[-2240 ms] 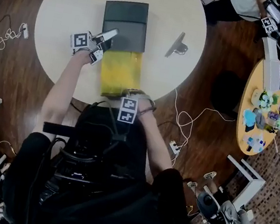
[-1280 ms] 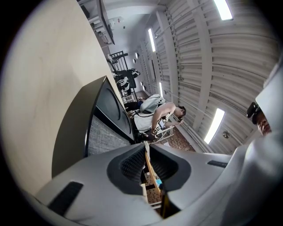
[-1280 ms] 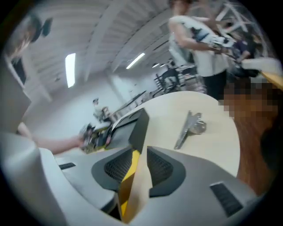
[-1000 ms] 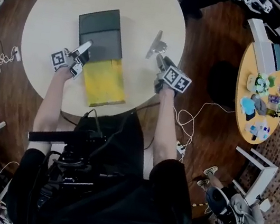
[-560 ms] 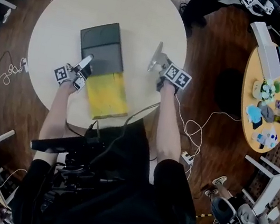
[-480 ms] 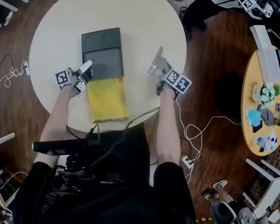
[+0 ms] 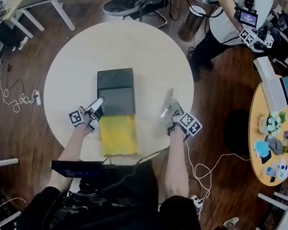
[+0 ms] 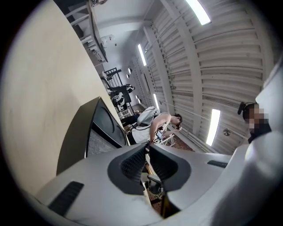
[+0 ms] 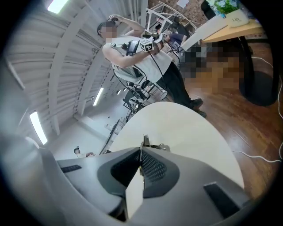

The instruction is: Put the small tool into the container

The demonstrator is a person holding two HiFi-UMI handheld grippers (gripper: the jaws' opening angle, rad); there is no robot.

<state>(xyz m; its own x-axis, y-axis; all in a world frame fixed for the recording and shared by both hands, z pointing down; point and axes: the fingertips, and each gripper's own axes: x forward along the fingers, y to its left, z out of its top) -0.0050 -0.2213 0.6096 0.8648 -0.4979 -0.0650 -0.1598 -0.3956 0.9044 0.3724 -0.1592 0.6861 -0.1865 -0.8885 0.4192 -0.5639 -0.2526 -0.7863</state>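
Closing just then, right claw (image 9: 140,167) pinched small silver metal tool (image 7: 167,103) on tabletop (image 7: 144,51); left claw (image 8: 147,152) shut, empty; carry to dark grey box container (image 7: 116,90) pending.

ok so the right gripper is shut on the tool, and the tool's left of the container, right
Not left. The head view shows the tool to the right of the container, on the table. The right gripper is indeed shut on the tool, its jaws having just closed on it.
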